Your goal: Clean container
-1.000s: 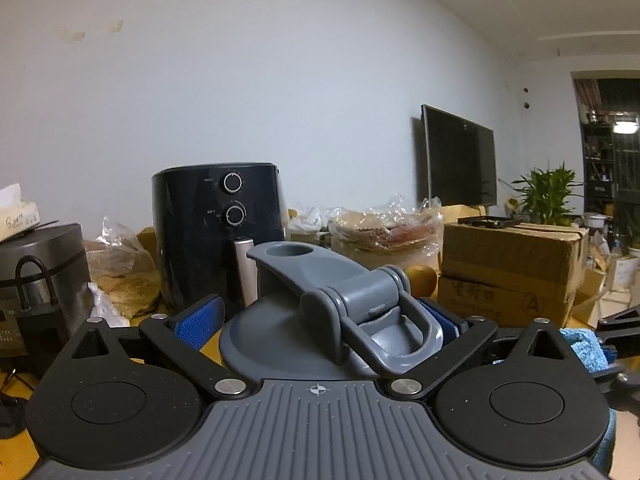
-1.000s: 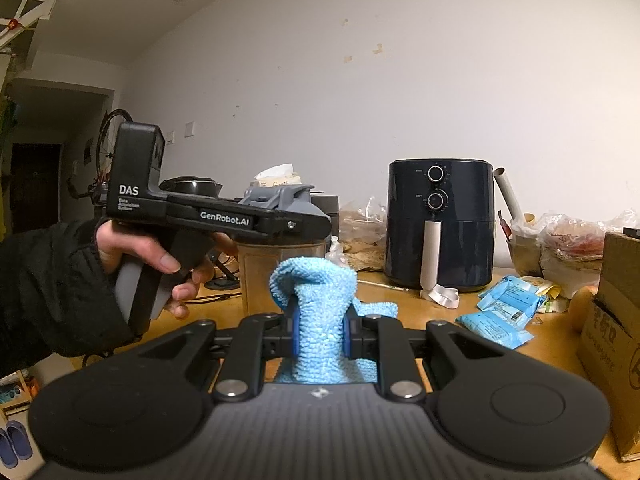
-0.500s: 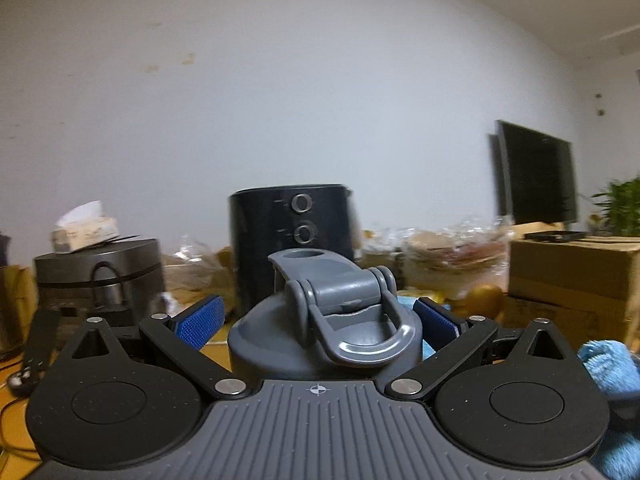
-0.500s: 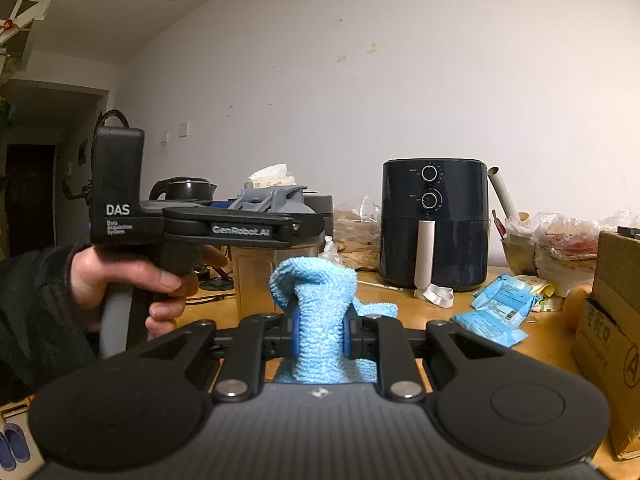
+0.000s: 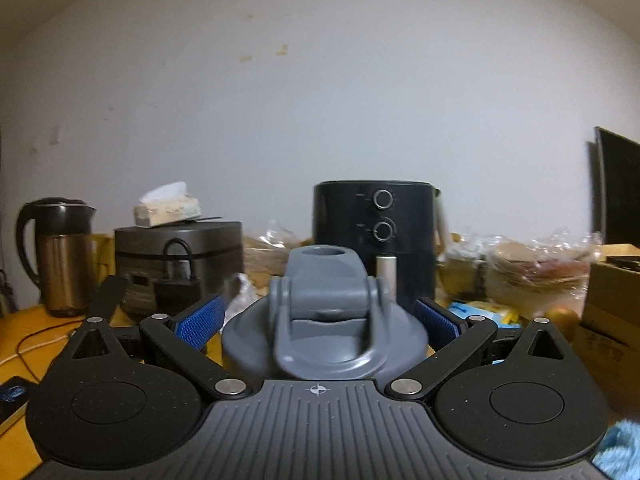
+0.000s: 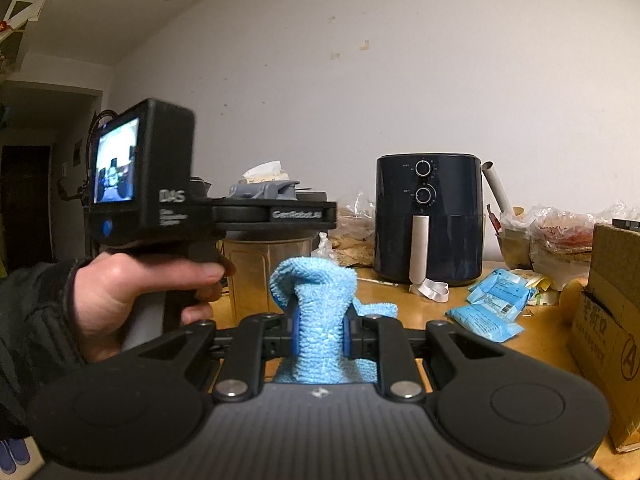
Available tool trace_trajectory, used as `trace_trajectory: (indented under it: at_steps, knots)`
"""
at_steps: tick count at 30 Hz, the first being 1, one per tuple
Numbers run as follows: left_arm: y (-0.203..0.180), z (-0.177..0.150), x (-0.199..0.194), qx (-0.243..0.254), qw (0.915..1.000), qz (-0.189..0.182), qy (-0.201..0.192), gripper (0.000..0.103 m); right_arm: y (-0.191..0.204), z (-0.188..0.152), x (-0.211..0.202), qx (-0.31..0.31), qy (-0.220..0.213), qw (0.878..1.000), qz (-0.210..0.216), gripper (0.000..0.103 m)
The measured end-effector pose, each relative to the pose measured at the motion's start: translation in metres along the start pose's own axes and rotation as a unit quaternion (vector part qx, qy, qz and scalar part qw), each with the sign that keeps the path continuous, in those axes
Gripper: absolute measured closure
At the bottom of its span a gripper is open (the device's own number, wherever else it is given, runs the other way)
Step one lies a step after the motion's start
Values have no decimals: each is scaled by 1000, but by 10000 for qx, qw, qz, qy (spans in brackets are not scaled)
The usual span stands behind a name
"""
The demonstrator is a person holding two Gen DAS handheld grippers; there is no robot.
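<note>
While the left gripper [image 5: 320, 320] was kept wide around the container [image 5: 324, 336], pads against its grey lid, its view was swung left compared with a second before, so a kettle [image 5: 60, 256] was now seen. The blue cloth [image 6: 318, 316] was kept pinched in the unmoved right gripper [image 6: 319, 334].

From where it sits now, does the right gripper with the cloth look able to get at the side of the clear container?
Probably yes. The right gripper, jaws shut on the blue cloth, faces the container with only bare table between them. The left gripper grips up at the grey lid, leaving the clear wall below exposed.
</note>
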State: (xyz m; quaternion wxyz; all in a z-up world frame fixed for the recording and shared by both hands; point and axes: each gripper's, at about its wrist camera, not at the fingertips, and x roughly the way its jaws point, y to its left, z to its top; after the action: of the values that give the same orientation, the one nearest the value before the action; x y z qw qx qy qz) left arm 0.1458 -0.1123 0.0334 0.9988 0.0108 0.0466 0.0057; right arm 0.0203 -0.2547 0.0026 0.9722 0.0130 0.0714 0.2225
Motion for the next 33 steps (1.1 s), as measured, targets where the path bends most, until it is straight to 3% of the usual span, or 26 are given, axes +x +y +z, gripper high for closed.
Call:
trace_trajectory:
  at_steps: [16, 20, 27, 33]
  knots:
    - [-20, 6, 5, -235, 9963, 803, 208, 0, -2, -2, -1, 45, 6, 10000, -28, 89]
    - [-22, 6, 6, -287, 9940, 1027, 236, 8, -3, -2, -2, 58, 16, 10000, -33, 89]
    - [-22, 7, 6, -285, 9938, 1045, 261, 8, -3, -3, -1, 42, 25, 10000, -45, 89]
    - [-14, 4, 4, -222, 9972, 692, 190, 8, -5, -3, 0, 71, 28, 9999, -66, 89]
